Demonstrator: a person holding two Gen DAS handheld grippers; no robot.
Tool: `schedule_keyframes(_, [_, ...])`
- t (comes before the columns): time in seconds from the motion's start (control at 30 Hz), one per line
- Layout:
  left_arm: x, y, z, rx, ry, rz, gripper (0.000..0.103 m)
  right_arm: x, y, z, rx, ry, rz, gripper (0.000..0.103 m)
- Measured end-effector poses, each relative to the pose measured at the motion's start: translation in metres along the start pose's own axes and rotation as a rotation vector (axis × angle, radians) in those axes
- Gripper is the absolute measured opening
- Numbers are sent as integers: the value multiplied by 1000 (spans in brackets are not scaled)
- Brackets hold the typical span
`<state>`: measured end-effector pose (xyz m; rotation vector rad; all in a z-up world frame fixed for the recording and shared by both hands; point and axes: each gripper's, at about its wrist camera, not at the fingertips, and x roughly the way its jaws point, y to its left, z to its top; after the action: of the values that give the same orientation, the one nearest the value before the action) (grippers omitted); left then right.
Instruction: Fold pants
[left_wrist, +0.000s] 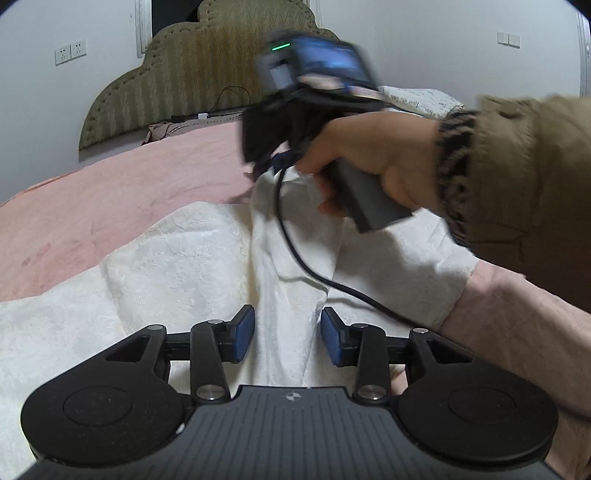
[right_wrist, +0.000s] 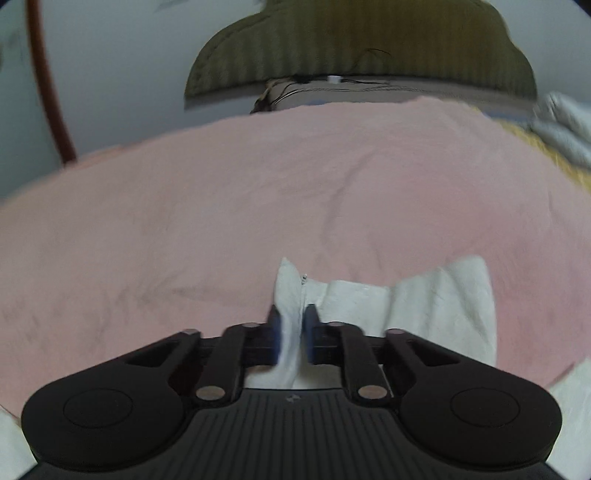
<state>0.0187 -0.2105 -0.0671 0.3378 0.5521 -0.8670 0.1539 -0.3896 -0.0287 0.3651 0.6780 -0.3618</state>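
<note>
The white textured pants lie spread on a pink bedsheet. In the left wrist view a raised ridge of the cloth runs between my left gripper's blue pads, which stand apart from it; the jaws are open. The right gripper, held by a hand in a brown sleeve, lifts the far end of that ridge. In the right wrist view my right gripper is shut on a fold of the white pants, held above the pink sheet. More white cloth hangs to its right.
An olive padded headboard stands at the far end of the bed, with cables along its base. A patterned pillow lies at the far right. A black cable from the right gripper trails over the pants.
</note>
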Motion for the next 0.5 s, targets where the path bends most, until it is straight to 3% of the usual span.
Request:
schedule_keyframes(0.07, [1, -2, 1, 14, 4, 13, 44, -22, -34, -2, 158, -58, 67, 7])
schedule_keyframes(0.1, [1, -3, 2, 23, 5, 16, 31, -35, -52, -5, 233, -90, 103, 7])
schedule_keyframes(0.3, [2, -14, 6, 71, 25, 23, 12, -113, -148, -49, 538, -222, 196, 7])
schedule_keyframes(0.4, [6, -24, 6, 117, 25, 54, 12, -127, -179, -72, 588, -200, 169, 7])
schedule_keyframes(0.47, [9, -29, 7, 144, 20, 75, 23, -125, -194, -84, 629, -175, 172, 8])
schedule_keyframes(0.5, [10, -30, 7, 151, 17, 84, 23, -120, -199, -88, 660, -159, 176, 8])
